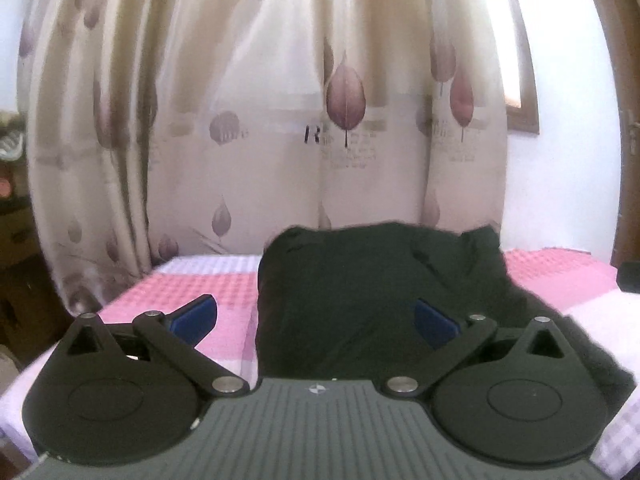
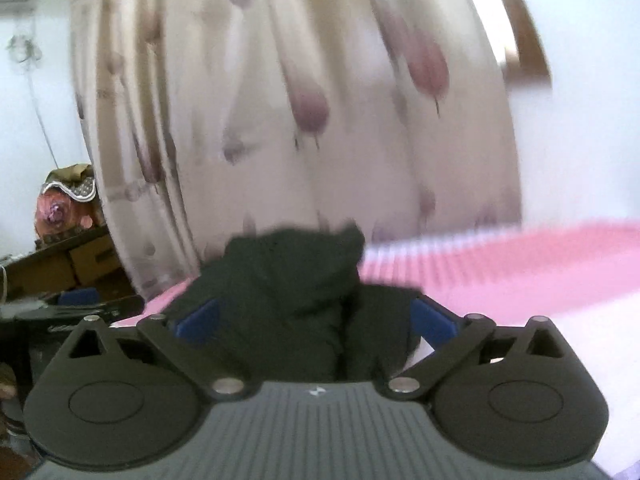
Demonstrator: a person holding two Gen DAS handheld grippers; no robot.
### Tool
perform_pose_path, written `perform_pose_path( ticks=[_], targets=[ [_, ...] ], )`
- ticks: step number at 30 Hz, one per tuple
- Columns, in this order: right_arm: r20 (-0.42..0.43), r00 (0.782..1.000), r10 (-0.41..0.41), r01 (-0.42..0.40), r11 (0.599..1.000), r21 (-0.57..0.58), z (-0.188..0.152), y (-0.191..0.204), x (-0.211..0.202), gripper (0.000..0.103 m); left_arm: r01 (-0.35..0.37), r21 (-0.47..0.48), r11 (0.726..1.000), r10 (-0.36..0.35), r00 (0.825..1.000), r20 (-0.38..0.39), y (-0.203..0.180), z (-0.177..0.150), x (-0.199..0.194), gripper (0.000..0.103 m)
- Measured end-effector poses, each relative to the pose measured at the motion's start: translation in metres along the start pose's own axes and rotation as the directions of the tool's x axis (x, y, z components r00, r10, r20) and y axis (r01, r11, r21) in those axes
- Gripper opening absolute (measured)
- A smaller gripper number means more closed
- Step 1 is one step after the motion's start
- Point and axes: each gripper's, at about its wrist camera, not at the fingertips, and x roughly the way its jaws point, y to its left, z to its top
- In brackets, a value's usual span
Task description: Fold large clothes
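A dark, nearly black garment (image 1: 372, 292) lies in a folded heap on the pink and white checked bed cover (image 1: 188, 288). My left gripper (image 1: 316, 320) stands open above the garment's near edge, with its blue pads (image 1: 196, 318) wide apart and nothing between them. In the blurred right wrist view the same garment (image 2: 288, 280) bunches up in front of my right gripper (image 2: 316, 320). That gripper is open too. The cloth lies in the gap between its blue pads (image 2: 434, 322), and neither pad presses on it.
A cream curtain (image 1: 280, 100) with purple leaf prints hangs right behind the bed. A wooden door (image 1: 628, 140) stands at the right. Cardboard boxes and clutter (image 2: 68, 240) fill a shelf to the left of the bed. Pink bed cover (image 2: 520, 272) stretches to the right.
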Motion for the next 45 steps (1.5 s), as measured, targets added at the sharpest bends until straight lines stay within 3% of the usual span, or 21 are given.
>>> perform_pose_path(
  ticks=[5,9,13,17,22,26,32,45],
  targets=[
    [0.093,0.993,-0.067,0.07,0.997,-0.036,-0.001,0.029,-0.027,0.103,-0.071,0.047,0.996,0.069,0.996,0.052,-0.021,0.019,-0.024,0.103],
    [0.132,0.991,-0.022,0.022,1.0,-0.001,0.001,0.034,-0.042,0.103,-0.1,0.037,0.994,0.094,0.986,0.141,-0.028,0.029,-0.044,0.103],
    [0.139,0.99,-0.019,0.025,0.999,-0.044,0.006,0.044,-0.05,0.103,-0.074,0.022,0.997,0.073,0.994,0.075,-0.032,0.041,-0.045,0.103],
    [0.137,0.99,-0.022,0.035,0.995,-0.089,0.007,0.053,-0.051,0.103,-0.069,0.003,0.998,0.069,0.994,0.088,-0.034,0.041,-0.05,0.103],
    [0.107,0.993,-0.052,0.064,0.992,-0.108,0.001,0.058,-0.047,0.103,-0.017,-0.011,1.0,0.018,0.999,0.045,-0.034,0.036,-0.048,0.103],
    [0.071,0.994,-0.078,0.086,0.99,-0.113,-0.007,0.059,-0.04,0.103,-0.037,-0.008,0.999,0.038,0.999,0.024,-0.034,0.032,-0.042,0.103],
    [0.029,0.996,-0.083,0.086,0.99,-0.11,-0.014,0.059,-0.033,0.103,-0.013,-0.067,0.998,0.012,1.0,-0.013,-0.023,0.025,-0.034,0.103],
    [-0.015,0.995,-0.096,0.094,0.99,-0.102,-0.022,0.057,-0.026,0.103,-0.022,-0.083,0.996,0.019,0.999,-0.028,-0.017,0.013,-0.023,0.103]
  ],
)
